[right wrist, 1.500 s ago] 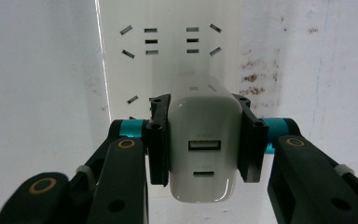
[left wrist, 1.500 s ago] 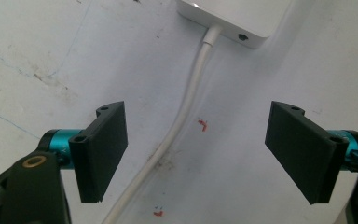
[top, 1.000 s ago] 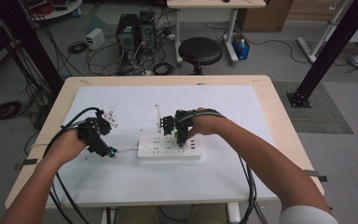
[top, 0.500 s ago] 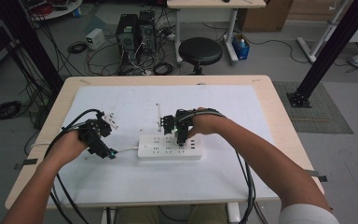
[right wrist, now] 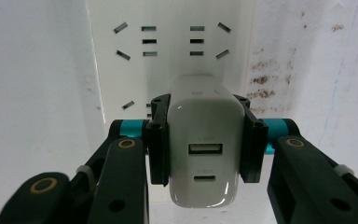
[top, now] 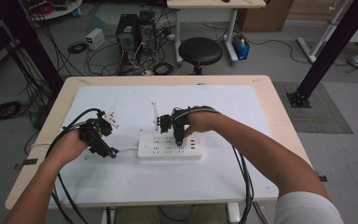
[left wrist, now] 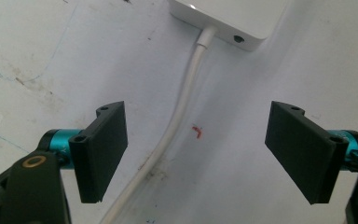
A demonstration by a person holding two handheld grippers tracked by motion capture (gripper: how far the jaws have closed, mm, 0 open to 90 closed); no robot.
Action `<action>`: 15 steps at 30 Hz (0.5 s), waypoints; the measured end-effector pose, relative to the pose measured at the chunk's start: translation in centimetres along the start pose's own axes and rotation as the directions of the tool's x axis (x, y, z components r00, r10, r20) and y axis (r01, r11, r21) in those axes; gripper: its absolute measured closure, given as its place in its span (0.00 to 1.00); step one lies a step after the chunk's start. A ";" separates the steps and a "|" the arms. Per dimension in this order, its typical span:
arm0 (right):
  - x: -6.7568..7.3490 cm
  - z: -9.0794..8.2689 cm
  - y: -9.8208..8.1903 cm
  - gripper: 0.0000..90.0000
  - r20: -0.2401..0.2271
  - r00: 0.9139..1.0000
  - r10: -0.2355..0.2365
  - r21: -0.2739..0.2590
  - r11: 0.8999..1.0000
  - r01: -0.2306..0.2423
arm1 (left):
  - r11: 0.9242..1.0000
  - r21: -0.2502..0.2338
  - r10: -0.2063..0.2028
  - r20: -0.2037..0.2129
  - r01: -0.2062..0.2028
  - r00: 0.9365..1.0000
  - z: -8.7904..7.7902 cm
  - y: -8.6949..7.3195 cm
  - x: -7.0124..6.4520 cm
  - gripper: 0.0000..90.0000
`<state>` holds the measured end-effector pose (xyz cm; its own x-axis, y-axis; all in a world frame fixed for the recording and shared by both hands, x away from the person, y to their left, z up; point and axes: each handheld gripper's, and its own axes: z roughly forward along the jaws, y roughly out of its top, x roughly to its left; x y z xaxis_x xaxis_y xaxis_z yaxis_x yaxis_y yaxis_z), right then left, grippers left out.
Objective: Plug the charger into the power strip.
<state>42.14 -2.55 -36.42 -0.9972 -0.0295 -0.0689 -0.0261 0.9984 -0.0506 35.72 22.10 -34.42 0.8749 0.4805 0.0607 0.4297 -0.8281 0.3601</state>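
Nothing much has moved since the earlier frames: both hands hold roughly the same spots, power strip unmoved. Counter [top: 261, 98] carries a white sheet [top: 121, 177]; the white power strip [top: 154, 152] lies mid-sheet, its cord [left wrist: 182, 112] running out the left end. Right gripper [top: 179, 140] points down over the strip, jaws pinching a white USB charger [right wrist: 205, 144] by its sides, two ports facing the camera, socket slots just beyond it. Can't tell if the prongs are seated. Left gripper [top: 108, 150] sits just left of the strip, jaws spread, cord lying between them untouched. Small white plug [top: 112, 120] lies behind the left hand.
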 end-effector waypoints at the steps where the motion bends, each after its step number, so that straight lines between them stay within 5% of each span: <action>1: -0.1 0.0 -0.1 0.69 -0.002 1.000 0.004 -0.003 1.000 -0.004 | 1.000 -0.003 -0.006 -0.001 0.006 1.000 0.0 -0.1 0.0 0.23; 6: 0.2 0.2 -0.9 0.69 0.001 0.999 0.040 -0.074 0.996 -0.040 | 1.000 0.007 0.005 -0.001 -0.005 1.000 0.0 0.0 0.0 0.23; 8: 0.1 0.4 -1.5 0.69 -0.013 0.998 0.067 -0.113 0.991 -0.069 | 1.000 -0.018 -0.021 0.002 0.021 1.000 0.2 0.0 -0.2 0.23; 10: 0.0 0.4 -2.0 0.69 -0.025 0.996 0.090 -0.139 0.986 -0.092 | 1.000 0.001 0.001 0.000 -0.001 1.000 0.0 0.0 0.0 0.23; 15: -0.1 0.6 -2.3 0.69 -0.029 0.996 0.079 -0.170 0.982 -0.083 | 1.000 -0.007 -0.013 -0.002 0.013 1.000 0.0 -0.1 0.0 0.23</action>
<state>42.33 -4.86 -36.92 -0.9977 0.0507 -0.0442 0.0448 0.9911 0.1254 35.68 22.19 -34.50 0.8686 0.4921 0.0579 0.4399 -0.8196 0.3670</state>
